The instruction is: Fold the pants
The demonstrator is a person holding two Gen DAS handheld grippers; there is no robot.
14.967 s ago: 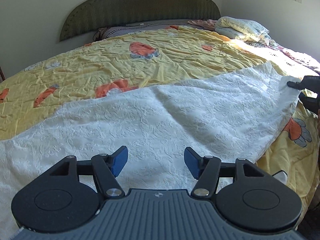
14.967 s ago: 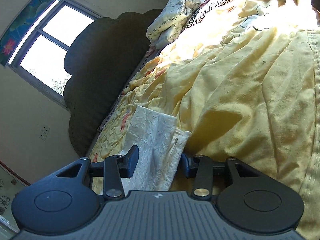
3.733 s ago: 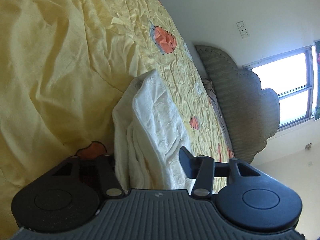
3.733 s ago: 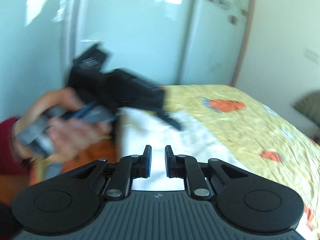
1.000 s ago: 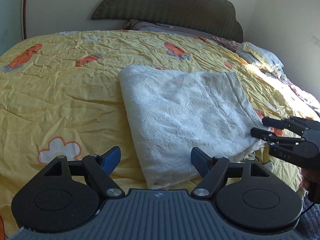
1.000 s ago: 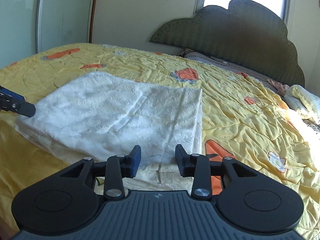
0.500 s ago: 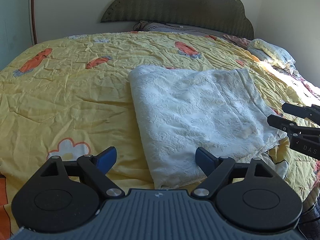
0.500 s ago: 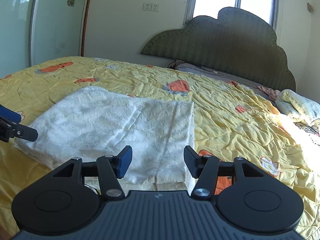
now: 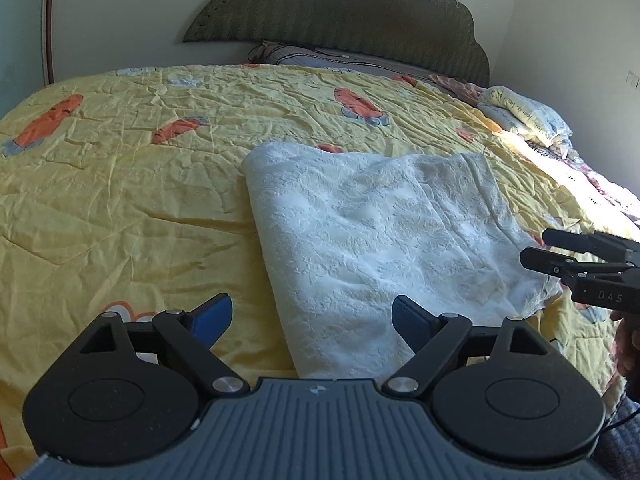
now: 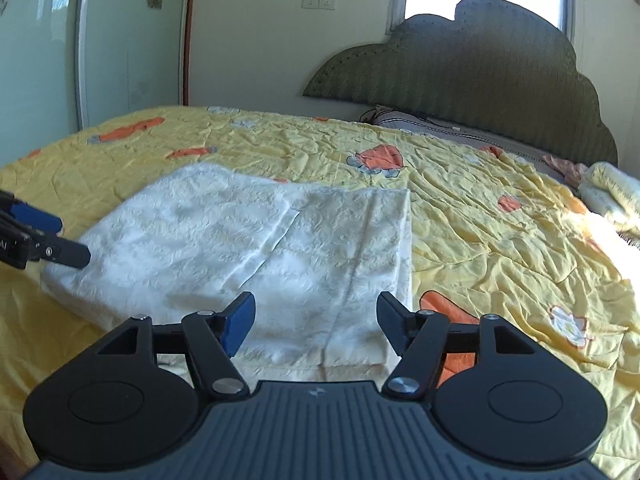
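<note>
Your left claw is wide open and holds nothing. The white pants lie folded on the yellow bed. Your right claw has just been opening and has let go. The fold looks done.

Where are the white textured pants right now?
The folded white textured pants lie flat on the yellow patterned quilt, mid-bed, below the dark scalloped headboard; the open left gripper and right gripper flank their near edge.
</note>
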